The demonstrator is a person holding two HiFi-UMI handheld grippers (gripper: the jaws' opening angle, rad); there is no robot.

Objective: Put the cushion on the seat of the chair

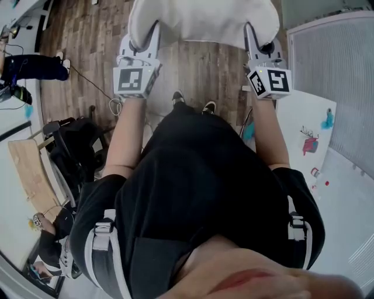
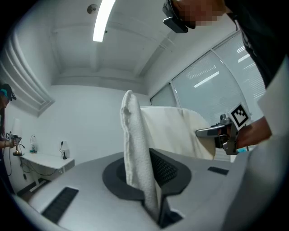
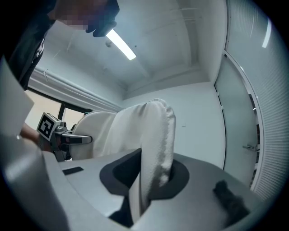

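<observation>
Left tool and right tool each pinch an edge of the white cushion, held up over the wooden floor. The bites are thin, so a tug could pull one edge free and let the cushion sag.

We looked down on a wood-plank floor. A thin cable lay across it. Two shoes stood there.

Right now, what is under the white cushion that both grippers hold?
Brown wood-plank floor shows past the near edge of the white fabric cushion, which the left gripper and right gripper pinch. Whatever lies directly beneath the cushion is covered by it.
</observation>
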